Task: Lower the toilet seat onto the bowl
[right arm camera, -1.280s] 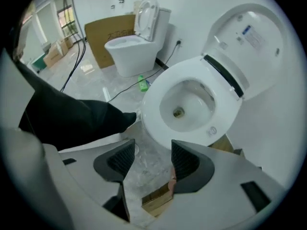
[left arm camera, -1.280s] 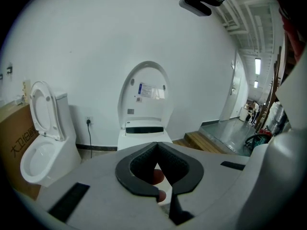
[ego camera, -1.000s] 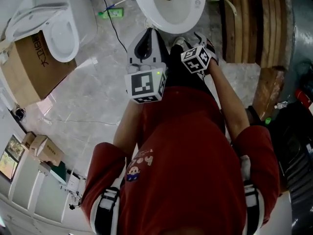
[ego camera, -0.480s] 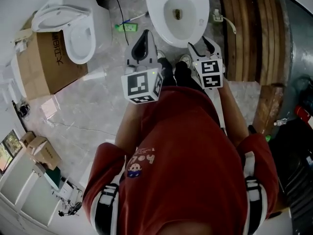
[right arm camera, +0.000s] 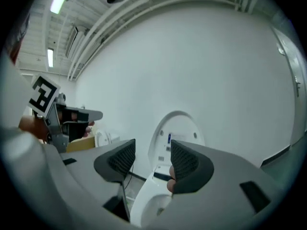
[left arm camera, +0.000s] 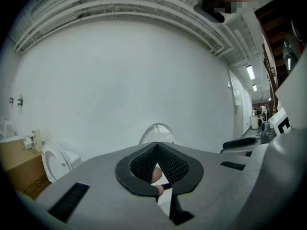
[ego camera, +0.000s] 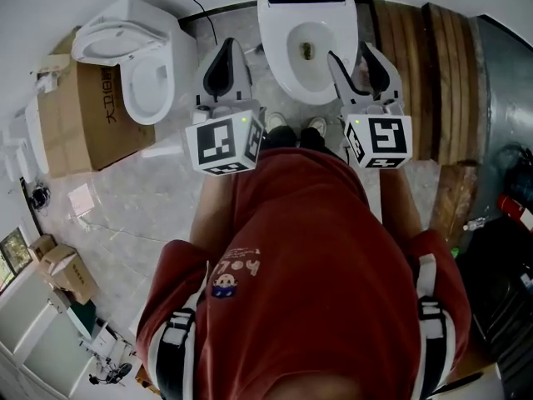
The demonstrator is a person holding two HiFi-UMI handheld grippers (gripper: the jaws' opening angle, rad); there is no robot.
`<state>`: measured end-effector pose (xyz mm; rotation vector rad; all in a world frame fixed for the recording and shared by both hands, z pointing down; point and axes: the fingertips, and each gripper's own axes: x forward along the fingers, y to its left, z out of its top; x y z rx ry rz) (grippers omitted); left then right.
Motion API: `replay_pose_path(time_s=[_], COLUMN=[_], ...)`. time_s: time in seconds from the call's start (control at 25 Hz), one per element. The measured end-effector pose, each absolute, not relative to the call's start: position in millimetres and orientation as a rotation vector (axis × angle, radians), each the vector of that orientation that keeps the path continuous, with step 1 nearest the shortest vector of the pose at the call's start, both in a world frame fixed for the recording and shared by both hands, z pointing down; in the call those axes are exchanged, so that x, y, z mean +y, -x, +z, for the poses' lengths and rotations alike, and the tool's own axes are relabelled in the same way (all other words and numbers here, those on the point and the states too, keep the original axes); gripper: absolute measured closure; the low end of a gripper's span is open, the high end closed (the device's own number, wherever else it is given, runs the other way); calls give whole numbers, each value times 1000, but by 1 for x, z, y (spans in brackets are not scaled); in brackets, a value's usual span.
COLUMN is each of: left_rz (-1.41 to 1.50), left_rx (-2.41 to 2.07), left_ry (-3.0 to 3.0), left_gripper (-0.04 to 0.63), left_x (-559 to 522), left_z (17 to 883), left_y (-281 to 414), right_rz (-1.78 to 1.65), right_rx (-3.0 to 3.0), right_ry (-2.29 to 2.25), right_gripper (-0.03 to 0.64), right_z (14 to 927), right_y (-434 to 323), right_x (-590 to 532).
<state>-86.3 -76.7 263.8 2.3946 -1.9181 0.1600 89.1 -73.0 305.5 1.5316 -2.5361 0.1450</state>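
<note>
While left gripper (left arm camera: 157, 148) closed, right gripper (right arm camera: 152, 152) parted

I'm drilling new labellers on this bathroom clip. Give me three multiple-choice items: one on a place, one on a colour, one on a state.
1. Where is the box?
A. beside the left toilet
B. on the planks
C. on the seat

2. What colour is the shirt?
A. blue
B. red
C. white

3. How do the right gripper jaws stand?
A. shut on the seat
B. shut, empty
C. apart, empty

Answers: 1 A, the head view shows the box next to the left toilet. 2 B, the shirt is plainly red. 3 C, the right gripper view shows a clear gap between the jaws with nothing in it.
</note>
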Motion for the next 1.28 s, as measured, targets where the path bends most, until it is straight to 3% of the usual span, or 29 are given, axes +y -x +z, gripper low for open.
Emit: replay_pose_path(time_s=[0.32,0.6,1.0,1.28], left_rz=[-3,-80,-85,-83], left_rx=[-2000,-2002,-1972,-1958], left_ry=[-2507,-2529,-2535,-2549], left_gripper=[586,586,586,586], left_x=[-86,-95,-104,-102], left_z=[199,183,189,189], left_y=[98,107,101,96], right_rz=[-163,-242,-243,-245], right_rx=[-2605,-2573,-2536,-2503], right_ry=[-1765,-1827,-1881,-1894], right_gripper=[398,416,564,606], right_z=[200,182,184,184], right_y=[-88,-84,-92,-93], right_x=[-93,-102,-105,-104])
